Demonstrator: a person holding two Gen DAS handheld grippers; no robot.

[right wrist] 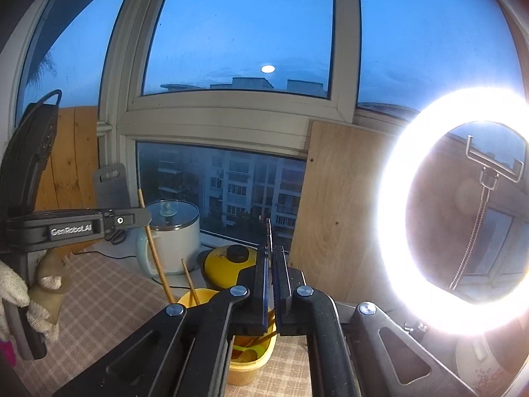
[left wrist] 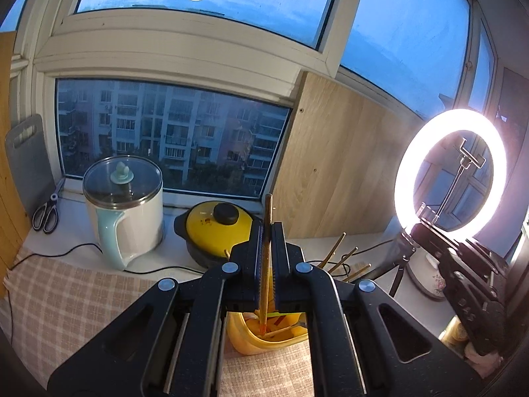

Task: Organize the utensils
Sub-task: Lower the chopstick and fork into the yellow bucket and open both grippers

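My left gripper (left wrist: pixel 268 228) is shut on a long wooden chopstick (left wrist: pixel 267 258) and holds it upright, with its lower tip inside the yellow utensil holder (left wrist: pixel 264 344) on the checked tablecloth. Several other chopsticks (left wrist: pixel 334 254) lean out of the holder behind the fingers. My right gripper (right wrist: pixel 273 254) is shut with nothing visible between its fingers, just above and behind the same yellow holder (right wrist: pixel 251 364). In the right wrist view the left gripper's body (right wrist: pixel 76 226) shows at the left, with the held chopstick (right wrist: pixel 155 251) slanting down into the holder.
A white electric kettle (left wrist: pixel 125 211) and a yellow pot with a black lid knob (left wrist: pixel 218 228) stand on the windowsill. Scissors (left wrist: pixel 46 215) and a grey cutting board (left wrist: pixel 28 158) lie at far left. A bright ring light (left wrist: pixel 453 172) stands right, a floral bowl (left wrist: pixel 429 278) below it.
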